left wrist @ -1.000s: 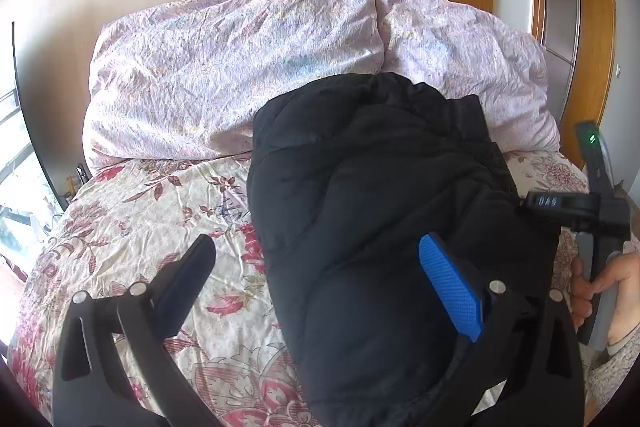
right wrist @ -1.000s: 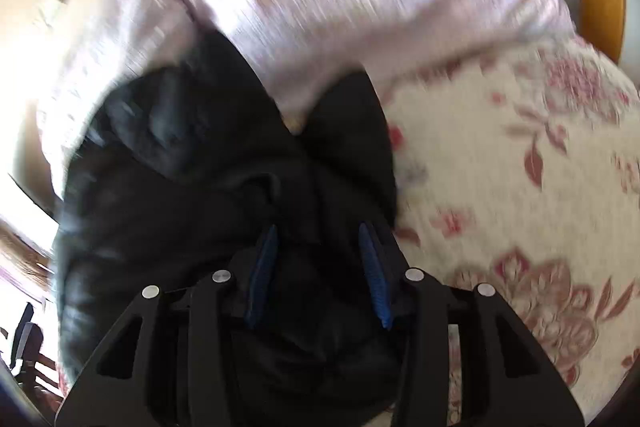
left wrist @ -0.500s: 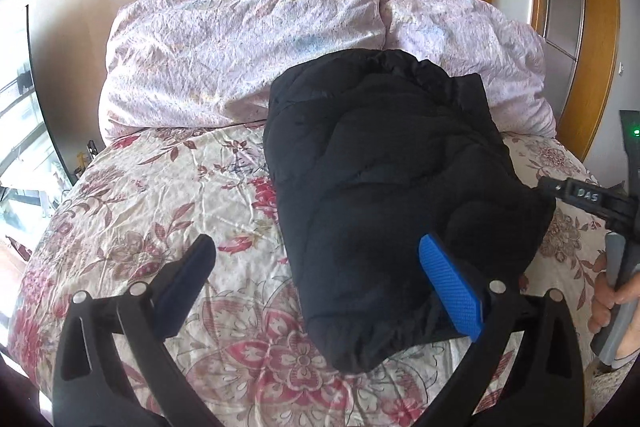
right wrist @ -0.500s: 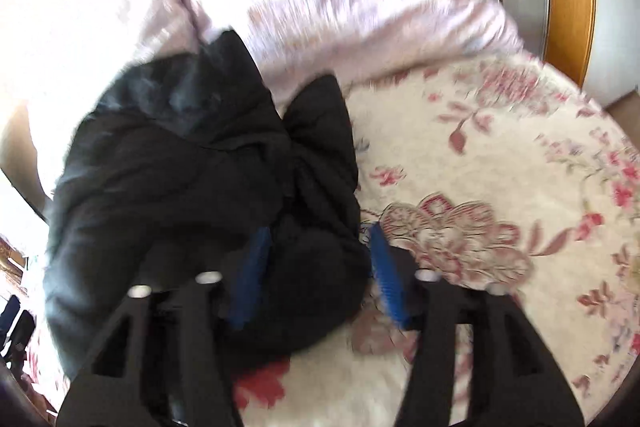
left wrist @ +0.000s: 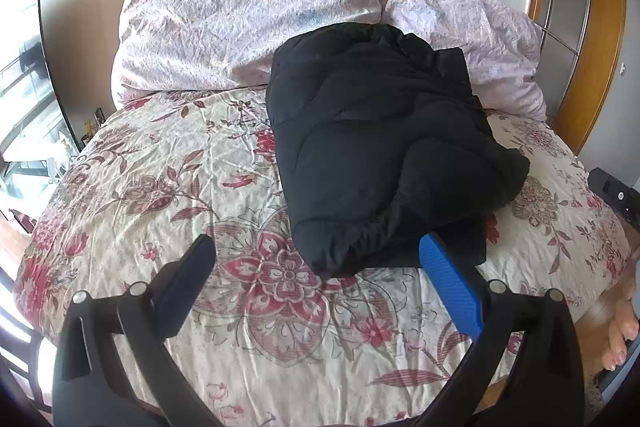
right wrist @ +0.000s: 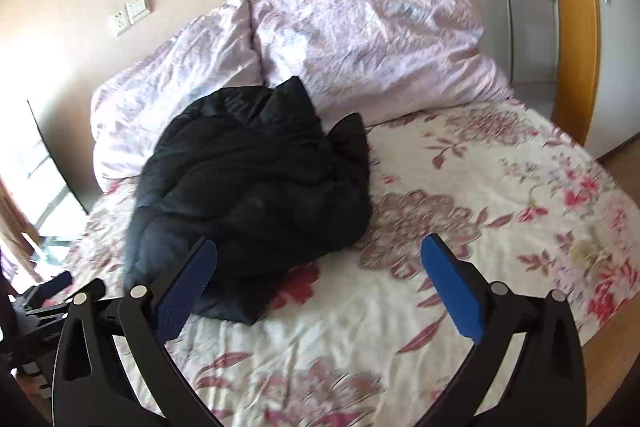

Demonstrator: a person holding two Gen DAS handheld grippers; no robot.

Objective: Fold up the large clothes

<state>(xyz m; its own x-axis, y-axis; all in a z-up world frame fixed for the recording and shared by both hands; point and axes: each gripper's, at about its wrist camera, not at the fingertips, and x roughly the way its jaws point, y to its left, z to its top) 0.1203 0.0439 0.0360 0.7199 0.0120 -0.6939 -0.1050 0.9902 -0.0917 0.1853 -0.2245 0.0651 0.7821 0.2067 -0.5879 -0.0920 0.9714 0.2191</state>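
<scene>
A black padded jacket (left wrist: pixel 380 151) lies folded into a thick bundle on the floral bedspread (left wrist: pixel 168 187), its far end against the pillows. It also shows in the right wrist view (right wrist: pixel 256 187). My left gripper (left wrist: pixel 320 287) is open and empty, held back above the bedspread just short of the jacket's near edge. My right gripper (right wrist: pixel 320 283) is open and empty, drawn back to the right of the jacket's near end. A part of the right tool (left wrist: pixel 612 193) and the hand holding it show at the right edge of the left wrist view.
Two pale lilac pillows (left wrist: pixel 256 23) (left wrist: pixel 472 39) lean on the wall at the bed's head. A wooden wardrobe frame (left wrist: pixel 592 39) stands to the right. A window and a dark panel (left wrist: pixel 52 67) are on the left. The bed's edge (right wrist: pixel 600 327) drops off at the right.
My right gripper has opened, let go of the jacket and pulled back. My left gripper has drawn back too, so the jacket now lies free on the bed.
</scene>
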